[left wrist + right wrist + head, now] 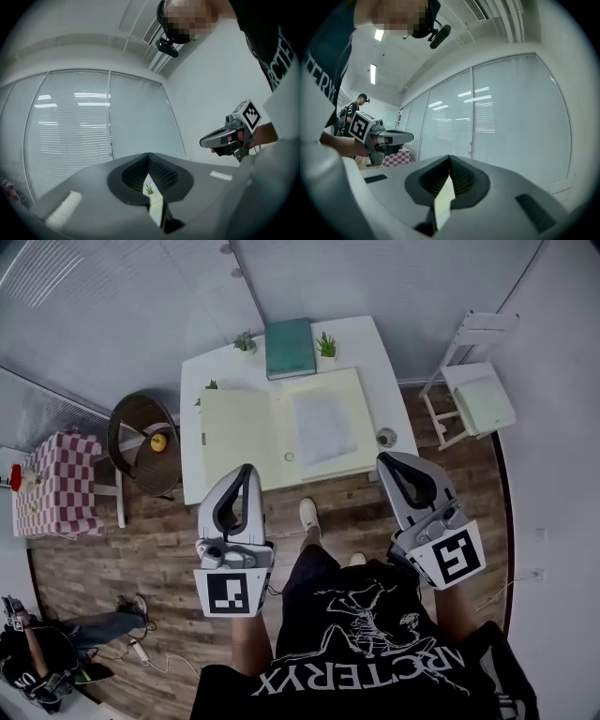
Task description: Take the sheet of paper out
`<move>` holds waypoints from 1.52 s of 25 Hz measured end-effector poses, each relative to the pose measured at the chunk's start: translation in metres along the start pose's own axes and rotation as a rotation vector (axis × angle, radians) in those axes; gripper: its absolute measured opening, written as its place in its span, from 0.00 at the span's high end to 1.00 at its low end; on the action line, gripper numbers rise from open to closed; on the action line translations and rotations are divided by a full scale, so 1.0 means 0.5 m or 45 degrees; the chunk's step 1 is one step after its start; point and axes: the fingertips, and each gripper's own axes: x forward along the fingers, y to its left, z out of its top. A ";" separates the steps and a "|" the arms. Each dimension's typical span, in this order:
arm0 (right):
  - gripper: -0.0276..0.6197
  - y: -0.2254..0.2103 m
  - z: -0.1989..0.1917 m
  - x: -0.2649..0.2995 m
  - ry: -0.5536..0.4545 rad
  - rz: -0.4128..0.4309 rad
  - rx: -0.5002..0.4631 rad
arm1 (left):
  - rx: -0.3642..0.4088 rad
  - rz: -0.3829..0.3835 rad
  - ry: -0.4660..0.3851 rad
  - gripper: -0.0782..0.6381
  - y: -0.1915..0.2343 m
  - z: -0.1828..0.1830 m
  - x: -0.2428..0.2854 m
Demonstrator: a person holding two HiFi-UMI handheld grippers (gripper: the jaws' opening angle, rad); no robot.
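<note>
on the desk [214,371], ahead of both grippers, the sheet [323,427] lies flat on the right leaf of an open folder [234,432], its long side running away from the person. the right gripper [386,461] sits at the desk's near edge, just below that leaf's near corner, so it looks the nearer one. the left gripper [246,471] points at the bare left leaf. both point level, short of the sheet, jaws pressed together on nothing. they would likely have to open and move forward and down to reach the sheet's near edge.
</note>
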 end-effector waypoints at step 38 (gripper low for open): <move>0.94 -0.287 -0.037 0.310 0.089 -0.083 0.005 | -0.255 -0.145 0.227 0.87 0.145 -0.190 0.392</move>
